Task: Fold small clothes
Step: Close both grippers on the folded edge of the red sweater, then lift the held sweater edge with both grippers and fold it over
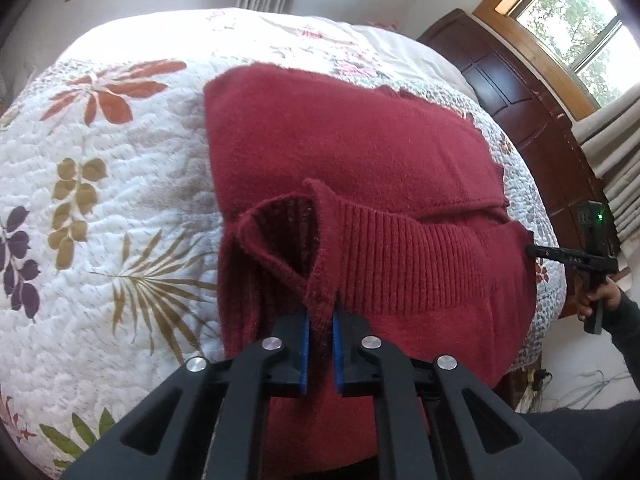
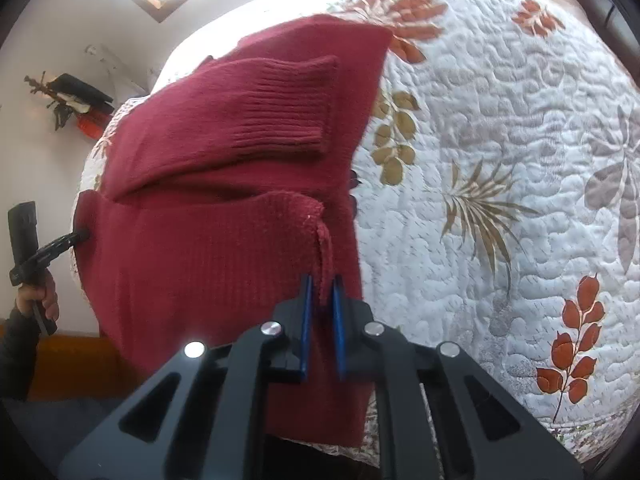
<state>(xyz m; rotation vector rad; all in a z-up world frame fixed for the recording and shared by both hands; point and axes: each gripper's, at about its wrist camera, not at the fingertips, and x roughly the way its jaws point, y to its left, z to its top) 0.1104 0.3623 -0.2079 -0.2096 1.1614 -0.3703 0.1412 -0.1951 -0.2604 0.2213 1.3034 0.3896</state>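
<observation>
Red ribbed-knit sweater [image 1: 344,152] on quilted floral bedspread [image 1: 100,184], left claw [image 1: 320,344] and right claw [image 2: 322,328] each pinching its hem

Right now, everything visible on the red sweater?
The sweater is dark red knit, fuzzy body with ribbed hem and cuff. It lies partly folded on the floral quilt, a sleeve laid across it. The left gripper and right gripper each pinch a near hem corner, lifting it.
</observation>
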